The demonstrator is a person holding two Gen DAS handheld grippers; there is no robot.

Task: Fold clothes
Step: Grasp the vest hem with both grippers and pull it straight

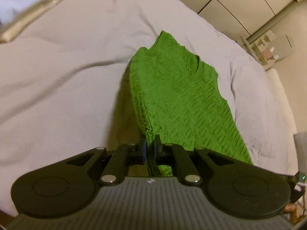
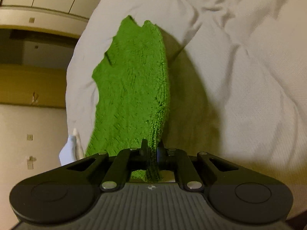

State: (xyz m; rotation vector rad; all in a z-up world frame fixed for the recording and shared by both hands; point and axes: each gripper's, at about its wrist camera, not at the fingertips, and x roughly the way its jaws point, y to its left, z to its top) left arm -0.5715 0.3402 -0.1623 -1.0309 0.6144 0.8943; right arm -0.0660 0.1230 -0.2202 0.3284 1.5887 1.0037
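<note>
A white bed sheet [image 1: 67, 76] fills both views, and cupboard doors [image 1: 239, 5] are seen at the far right of the left wrist view. A green knitted garment [image 1: 172, 95] is held above the sheet, apparently doubled over; whether its far end touches the sheet cannot be told. Its long axis runs straight away from both sets of fingers toward the far side. The left gripper [image 1: 150, 143] is clamped on a near edge of the knit, and the right gripper [image 2: 152, 149] is likewise closed on a near edge. Both grippers are judged equally near, so the garment is expected to be lowered with both together.
</note>
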